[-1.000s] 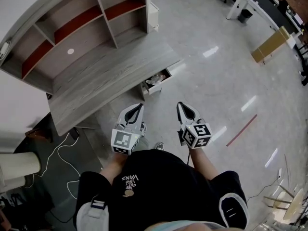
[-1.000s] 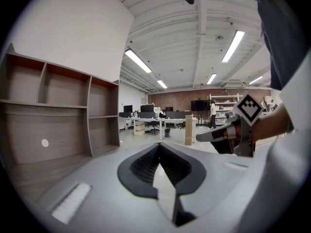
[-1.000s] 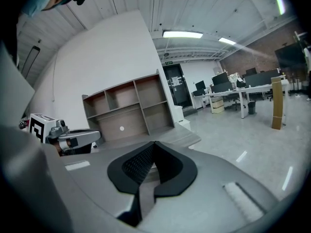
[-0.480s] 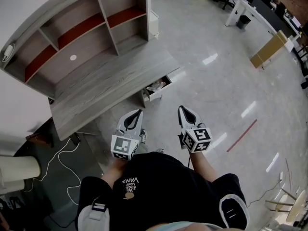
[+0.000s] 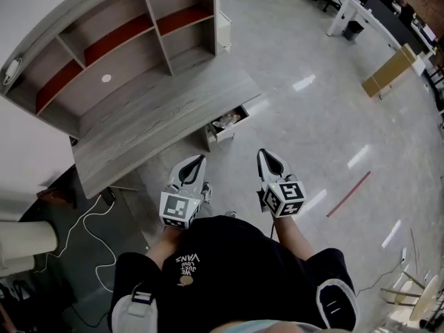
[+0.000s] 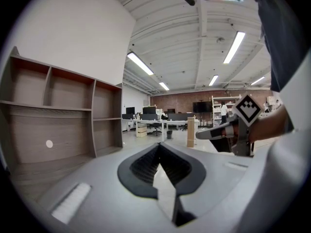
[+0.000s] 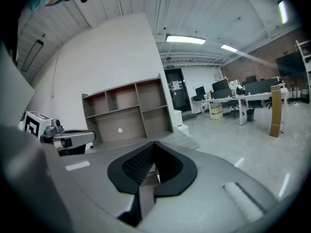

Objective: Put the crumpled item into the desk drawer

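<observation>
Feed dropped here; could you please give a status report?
Left hand-held gripper and right hand-held gripper shut, empty. Crumpled item lies in open drawer. Path clear.

A white drawer [image 5: 216, 136] stands pulled out from beneath the front edge of a grey wood-grain desk [image 5: 159, 116], near the desk's right end, with its top open to view. A pale crumpled item [image 5: 227, 121] lies bunched inside the open drawer, just behind its front panel.

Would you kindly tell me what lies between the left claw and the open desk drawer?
Only bare grey floor. The head view shows nothing standing between the left claw and the open drawer.
</observation>
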The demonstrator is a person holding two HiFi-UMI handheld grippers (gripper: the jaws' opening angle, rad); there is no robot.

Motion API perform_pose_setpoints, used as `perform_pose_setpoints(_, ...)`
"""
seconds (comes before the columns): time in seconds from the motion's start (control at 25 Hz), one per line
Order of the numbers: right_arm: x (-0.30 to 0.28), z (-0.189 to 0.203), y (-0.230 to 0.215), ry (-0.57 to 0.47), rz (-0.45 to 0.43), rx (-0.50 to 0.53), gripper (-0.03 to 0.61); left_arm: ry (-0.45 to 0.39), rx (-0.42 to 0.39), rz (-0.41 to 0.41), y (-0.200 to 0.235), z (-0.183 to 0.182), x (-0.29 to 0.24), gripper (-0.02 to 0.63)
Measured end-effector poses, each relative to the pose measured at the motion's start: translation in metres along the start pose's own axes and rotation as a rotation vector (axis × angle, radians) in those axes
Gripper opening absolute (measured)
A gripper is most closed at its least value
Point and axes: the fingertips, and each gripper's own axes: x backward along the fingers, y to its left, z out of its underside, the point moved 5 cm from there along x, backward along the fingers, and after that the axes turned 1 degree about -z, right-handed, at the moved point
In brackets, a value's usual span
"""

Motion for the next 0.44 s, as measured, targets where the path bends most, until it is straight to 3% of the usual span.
perform_pose_setpoints(0.44,-0.012,-0.001,0.003,0.013,-0.003,0.028,0.002,0.013,0.0,0.006,0.01,0.005,-0.007,0.052)
